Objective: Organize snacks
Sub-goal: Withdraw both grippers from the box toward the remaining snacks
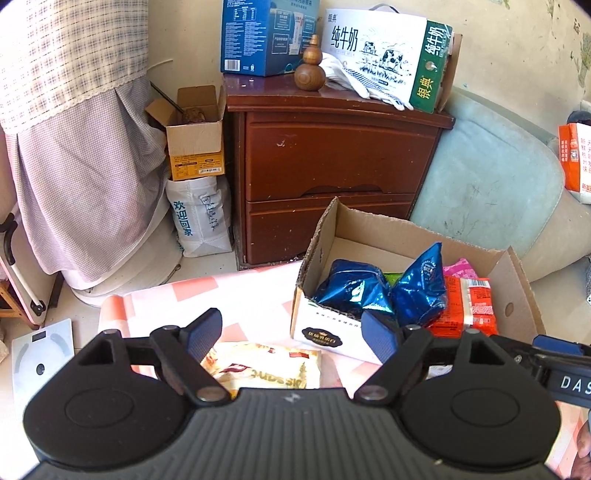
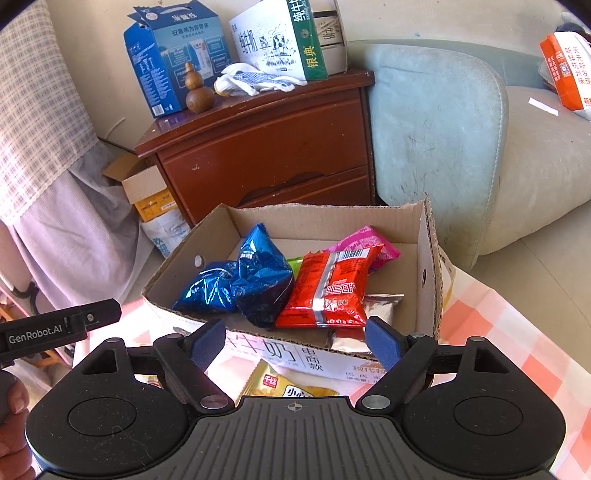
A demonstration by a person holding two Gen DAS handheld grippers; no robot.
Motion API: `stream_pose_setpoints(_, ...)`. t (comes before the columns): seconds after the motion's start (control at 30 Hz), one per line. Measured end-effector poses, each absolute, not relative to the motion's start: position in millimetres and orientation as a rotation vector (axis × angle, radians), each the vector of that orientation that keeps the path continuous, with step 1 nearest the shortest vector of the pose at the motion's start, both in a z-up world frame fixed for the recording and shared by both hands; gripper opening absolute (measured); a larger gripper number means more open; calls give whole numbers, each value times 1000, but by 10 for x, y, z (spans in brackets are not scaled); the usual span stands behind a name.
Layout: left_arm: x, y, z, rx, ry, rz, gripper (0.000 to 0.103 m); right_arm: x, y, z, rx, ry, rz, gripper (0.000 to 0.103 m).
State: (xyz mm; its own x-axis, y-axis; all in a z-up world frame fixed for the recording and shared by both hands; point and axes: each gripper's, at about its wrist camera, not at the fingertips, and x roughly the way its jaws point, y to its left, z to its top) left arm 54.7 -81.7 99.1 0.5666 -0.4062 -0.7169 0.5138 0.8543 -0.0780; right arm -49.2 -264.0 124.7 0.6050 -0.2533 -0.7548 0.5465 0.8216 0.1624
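Observation:
An open cardboard box (image 2: 428, 266) (image 1: 517, 295) on the pink-checked cloth holds two shiny blue snack bags (image 2: 258, 280) (image 1: 351, 284), a red packet (image 2: 332, 291) (image 1: 465, 302), a pink packet (image 2: 373, 243) and a silver one (image 2: 380, 302). My right gripper (image 2: 295, 343) hangs open in front of the box's near wall, with nothing between its fingers; a yellow packet (image 2: 291, 387) lies on the cloth below it. Left of the box, my left gripper (image 1: 295, 338) is open and empty above a cream-and-yellow packet (image 1: 266, 369).
A dark wooden nightstand (image 1: 332, 162) behind the box carries a blue carton (image 1: 258, 33), a milk carton (image 1: 384, 55), a wooden gourd (image 1: 310, 68) and white gloves. A pale green sofa (image 2: 443, 122) stands to the right. Small boxes and a bag (image 1: 199, 218) sit left of the nightstand.

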Motion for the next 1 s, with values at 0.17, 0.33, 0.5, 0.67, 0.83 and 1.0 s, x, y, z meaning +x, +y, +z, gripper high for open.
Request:
stream_pose_setpoints(0.17, 507, -671, 919, 154, 837, -550, 82, -508, -2545, 1167, 395, 848, -452, 84)
stream_pose_setpoints(0.33, 427, -595, 778, 216, 864, -585, 82, -571, -2477, 1099, 408, 891, -441, 84)
stream_pose_setpoints(0.5, 343, -547, 603, 286, 875, -626, 82, -686, -2390, 1036, 410, 931, -441, 84)
stream_pose_setpoints(0.67, 247, -502, 467, 381, 844, -666, 82, -841, -2280, 983, 445, 968, -444, 84)
stream_pose_setpoints(0.83, 140, -510, 352, 487, 792, -719, 82, -983, -2166, 913, 547, 998, -447, 84)
stream_pose_setpoints(1.0, 50, -543, 205, 581, 783, -764, 82, -1032, -2112, 766, 661, 1035, -476, 85)
